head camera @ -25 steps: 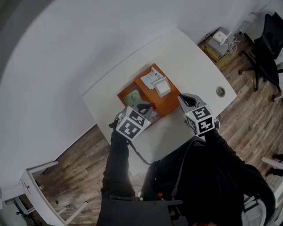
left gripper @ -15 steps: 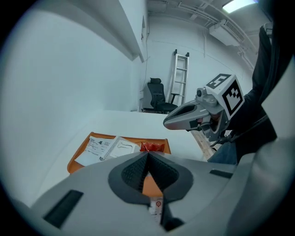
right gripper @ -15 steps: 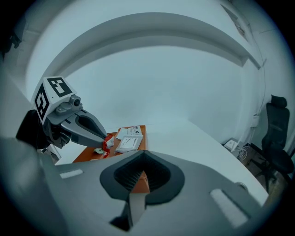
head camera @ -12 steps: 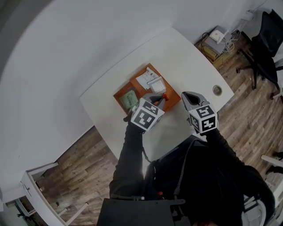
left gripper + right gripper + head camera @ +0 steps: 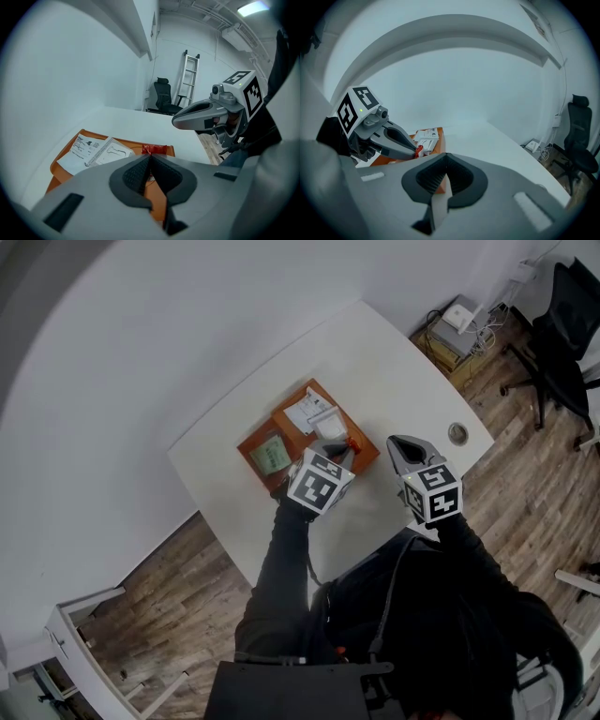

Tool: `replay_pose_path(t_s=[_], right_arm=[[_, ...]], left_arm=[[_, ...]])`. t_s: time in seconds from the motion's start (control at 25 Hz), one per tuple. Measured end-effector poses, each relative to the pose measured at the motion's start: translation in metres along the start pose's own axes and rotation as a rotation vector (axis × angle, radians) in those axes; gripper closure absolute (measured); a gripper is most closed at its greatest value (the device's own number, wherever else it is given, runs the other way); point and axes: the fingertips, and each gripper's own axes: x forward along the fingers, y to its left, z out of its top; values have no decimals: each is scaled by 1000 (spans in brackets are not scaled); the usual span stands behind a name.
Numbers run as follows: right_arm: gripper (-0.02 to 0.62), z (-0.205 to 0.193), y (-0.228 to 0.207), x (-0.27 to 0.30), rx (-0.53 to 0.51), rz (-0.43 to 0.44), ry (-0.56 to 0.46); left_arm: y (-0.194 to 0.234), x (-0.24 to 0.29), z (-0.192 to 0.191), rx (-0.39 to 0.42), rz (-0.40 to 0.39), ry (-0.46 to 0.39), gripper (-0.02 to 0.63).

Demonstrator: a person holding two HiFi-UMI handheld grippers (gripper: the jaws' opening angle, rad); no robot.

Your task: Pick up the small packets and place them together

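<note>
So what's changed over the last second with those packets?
The left gripper, shut on the red packet, carried it along the orange tray's near edge toward the white packets. The right gripper hardly moved, jaws together; those packets and the green packet stayed put.

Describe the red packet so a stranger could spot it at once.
On the white table lies an orange tray holding packets. At the tray's right-hand corner, the fingers of the left gripper pinch the red packet. It is the only red thing there; its neighbours are white papers and a green packet.
</note>
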Motion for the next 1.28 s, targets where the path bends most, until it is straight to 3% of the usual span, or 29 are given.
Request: replay_pose_path(t_s=[0.36, 0.48, 0.8, 1.08, 1.28], right_arm=[[594, 1, -3, 4, -3, 6, 2], [594, 2, -2, 5, -5, 11, 6], [594, 2, 8, 11, -23, 37, 14], [594, -1, 24, 19, -40, 70, 27], [594, -1, 34, 23, -50, 83, 33]], left_arm=[[2, 4, 1, -31, 1, -27, 583], [-2, 4, 0, -22, -14, -27, 509], [5, -28, 1, -19, 42, -97, 509], [46, -84, -48, -73, 165, -62, 509], [57, -104, -89, -102, 163, 18, 485]])
